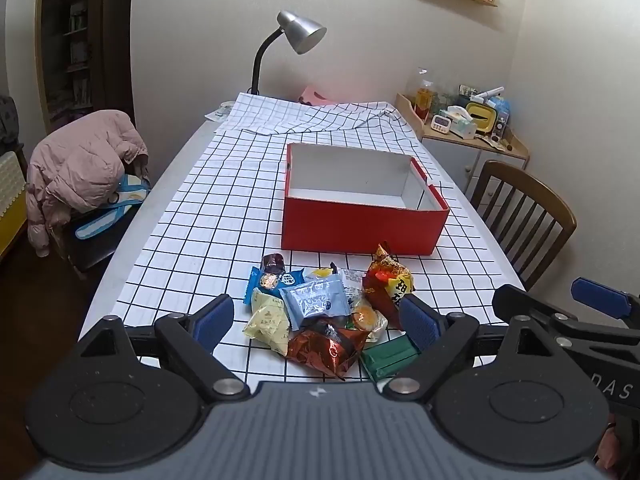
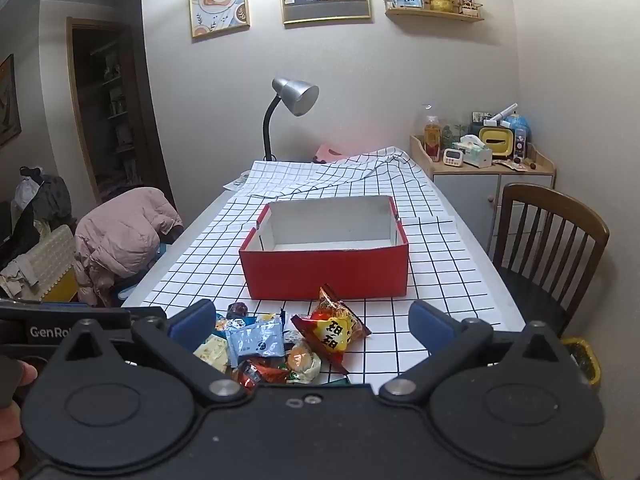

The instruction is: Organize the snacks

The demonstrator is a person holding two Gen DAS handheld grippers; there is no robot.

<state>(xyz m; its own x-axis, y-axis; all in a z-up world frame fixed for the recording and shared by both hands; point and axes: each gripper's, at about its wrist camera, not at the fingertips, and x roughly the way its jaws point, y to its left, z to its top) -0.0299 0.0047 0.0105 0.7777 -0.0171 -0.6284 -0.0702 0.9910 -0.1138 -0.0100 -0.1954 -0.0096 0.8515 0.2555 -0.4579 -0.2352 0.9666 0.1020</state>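
Red box [image 1: 362,226] long side facing snack pile [image 1: 324,312], both tongs released

Open tool [image 2: 312,322], snack pile [image 2: 276,344], red box [image 2: 326,272]

A: Soft, even indoor light is filling both views; shadows under the red box [image 1: 362,226] are staying faint.

B: Fisheye distortion is bending the walls, dark vignetting is cutting the corners, and the doorway [image 2: 108,112] is lying dim.
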